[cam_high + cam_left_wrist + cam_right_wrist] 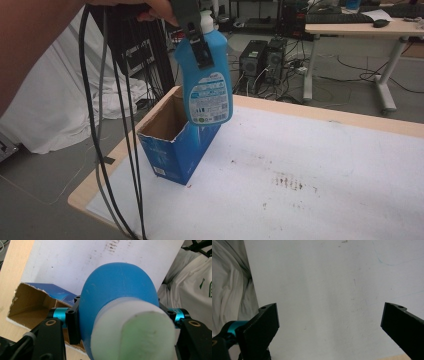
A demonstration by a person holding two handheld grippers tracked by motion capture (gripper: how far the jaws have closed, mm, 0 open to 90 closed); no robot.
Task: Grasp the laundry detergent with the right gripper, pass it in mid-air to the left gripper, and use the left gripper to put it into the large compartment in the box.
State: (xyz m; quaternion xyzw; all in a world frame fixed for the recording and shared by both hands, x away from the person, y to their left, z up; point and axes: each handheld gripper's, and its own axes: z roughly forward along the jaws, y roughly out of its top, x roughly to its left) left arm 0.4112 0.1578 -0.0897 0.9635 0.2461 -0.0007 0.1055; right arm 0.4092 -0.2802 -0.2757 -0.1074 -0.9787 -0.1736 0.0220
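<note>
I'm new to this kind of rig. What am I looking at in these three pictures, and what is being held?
A person works at a table with a hand-held two-jaw claw in each hand. The high view looks down from above the person's side. The other two come from cameras riding on the claws, looking along their black jaws. On the white table cover stands an open blue box. The left claw is shut on the neck of a blue bottle with a white cap, holding it in the air above the box; its own view looks down past the cap. The right claw is open and empty over the white cover.
</note>
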